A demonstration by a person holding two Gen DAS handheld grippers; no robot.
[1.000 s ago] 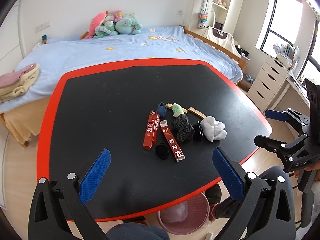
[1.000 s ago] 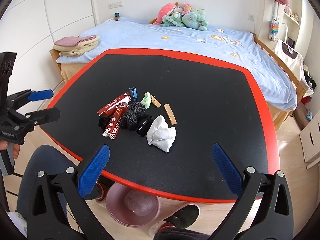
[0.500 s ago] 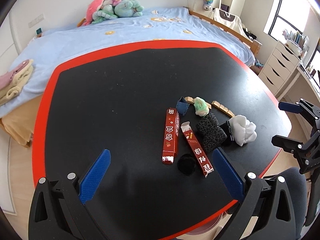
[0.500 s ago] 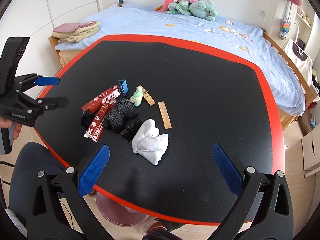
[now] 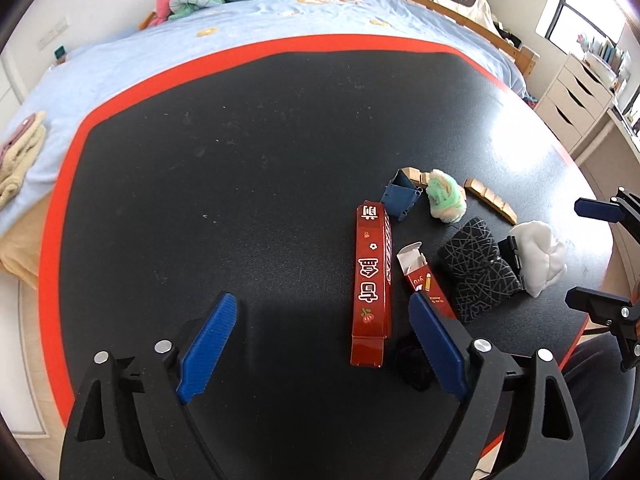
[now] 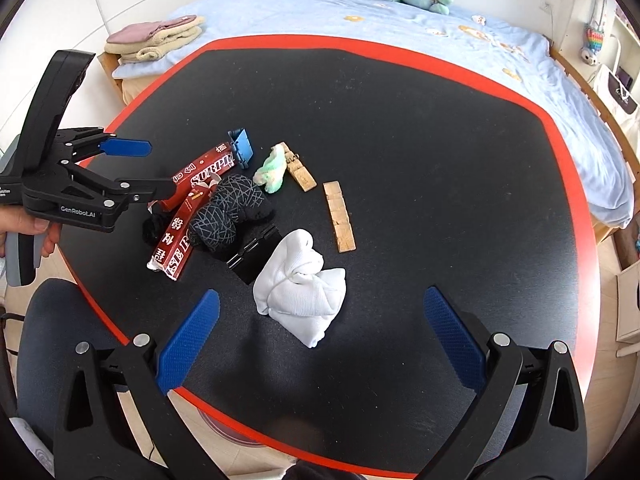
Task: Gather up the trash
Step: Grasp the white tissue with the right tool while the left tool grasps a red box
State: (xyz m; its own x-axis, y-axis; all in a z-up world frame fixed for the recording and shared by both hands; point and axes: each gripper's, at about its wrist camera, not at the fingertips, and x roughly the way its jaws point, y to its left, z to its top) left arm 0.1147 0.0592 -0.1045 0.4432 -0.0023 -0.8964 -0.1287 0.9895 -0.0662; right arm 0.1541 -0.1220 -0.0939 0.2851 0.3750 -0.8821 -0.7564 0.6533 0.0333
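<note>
The left gripper [image 5: 320, 340] has just been closing; its fingers [image 5: 208, 344] are released, the long red box [image 5: 370, 284] between them untouched. The right gripper [image 6: 320, 336] gapes, its fingers [image 6: 188, 340] just before the white cloth bundle [image 6: 300, 292] on the tabletop [image 5: 240, 160]

Two red cartons [image 5: 371, 284] lie flat on black table [image 5: 240, 160].

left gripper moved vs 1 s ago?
Yes. The left gripper has come forward and down over the table, toward the long red box; its jaws have just been closing, with nothing between them.
</note>
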